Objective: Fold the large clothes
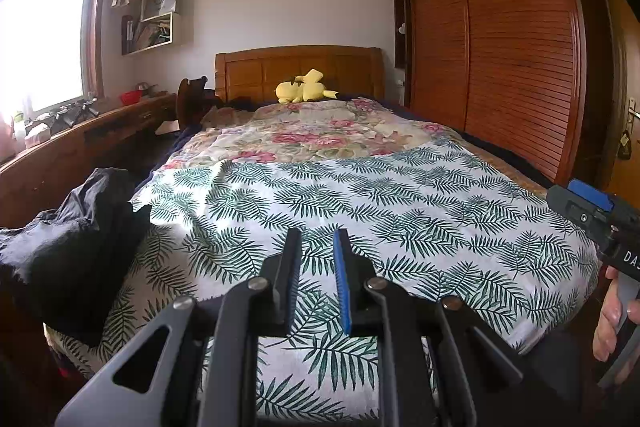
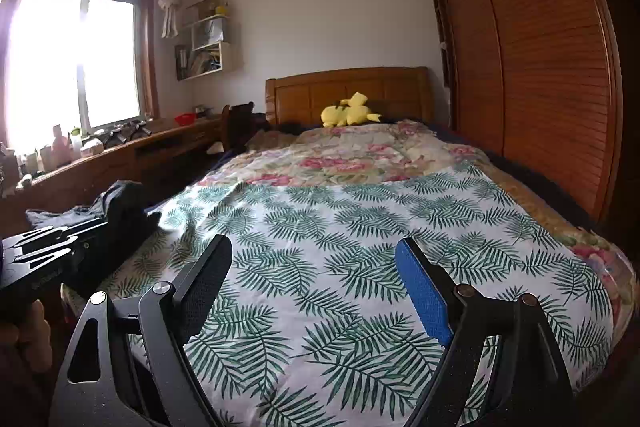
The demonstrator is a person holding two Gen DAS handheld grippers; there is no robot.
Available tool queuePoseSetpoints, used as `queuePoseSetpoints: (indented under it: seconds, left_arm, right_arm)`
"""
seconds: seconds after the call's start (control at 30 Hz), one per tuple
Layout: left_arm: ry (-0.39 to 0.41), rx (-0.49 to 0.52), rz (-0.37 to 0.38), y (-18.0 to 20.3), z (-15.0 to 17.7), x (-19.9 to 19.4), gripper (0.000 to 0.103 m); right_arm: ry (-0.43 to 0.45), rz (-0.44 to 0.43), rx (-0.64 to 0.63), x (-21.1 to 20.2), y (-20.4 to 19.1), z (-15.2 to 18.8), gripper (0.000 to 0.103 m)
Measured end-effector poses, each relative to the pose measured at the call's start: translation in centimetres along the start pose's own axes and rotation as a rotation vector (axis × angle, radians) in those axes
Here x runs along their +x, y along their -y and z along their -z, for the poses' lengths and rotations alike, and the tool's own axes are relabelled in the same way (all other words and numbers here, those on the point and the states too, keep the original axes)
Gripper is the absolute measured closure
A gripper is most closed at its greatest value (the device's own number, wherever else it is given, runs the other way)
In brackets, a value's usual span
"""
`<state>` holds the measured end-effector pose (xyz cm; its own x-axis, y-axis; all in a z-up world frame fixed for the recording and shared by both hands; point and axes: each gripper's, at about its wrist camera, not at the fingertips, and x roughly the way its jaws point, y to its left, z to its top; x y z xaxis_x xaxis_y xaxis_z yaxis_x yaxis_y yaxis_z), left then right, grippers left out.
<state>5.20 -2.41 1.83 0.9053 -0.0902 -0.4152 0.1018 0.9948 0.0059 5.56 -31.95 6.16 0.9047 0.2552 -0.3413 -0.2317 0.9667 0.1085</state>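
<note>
Roughly counted: two grippers, one dark garment, one leaf-print sheet, one floral quilt, one yellow plush toy. Left gripper (image 1: 317,239) low over the near end of the bed, jaws parted by a narrow gap, nothing between them. Right gripper (image 2: 316,247) beside it, jaws spread wide, also holding nothing. Black clothing (image 1: 76,235) heaped at the left edge of the bed near the foot, crumpled and unfolded, thick folds bunched up, partly hanging over the side, lying on the leaf-print sheet (image 1: 360,195). Apart from both grippers, untouched. Sheet spread fairly flat across the near half of the bed, a few ridges near the dark heap. Floral quilt (image 1: 312,131) across the far half, yellow plush toy (image 1: 304,87) against the wooden headboard (image 1: 256,69). Slatted wardrobe (image 1: 512,59) along the right side.
</note>
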Motion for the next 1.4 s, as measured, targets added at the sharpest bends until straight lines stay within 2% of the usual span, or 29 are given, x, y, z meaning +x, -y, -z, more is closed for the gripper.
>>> queuePoseSetpoints:
  seconds: [0.6, 1.4]
  left_arm:
    - [0.013, 0.000, -0.020, -0.20, 0.28, -0.25, 0.088]
    - [0.022, 0.003, -0.009, 0.48, 0.04, -0.95, 0.088]
  right_arm:
    - [-0.005, -0.007, -0.001, 0.15, -0.49, 0.22, 0.017]
    - [0.001, -0.005, -0.002, 0.08, -0.50, 0.08, 0.017]
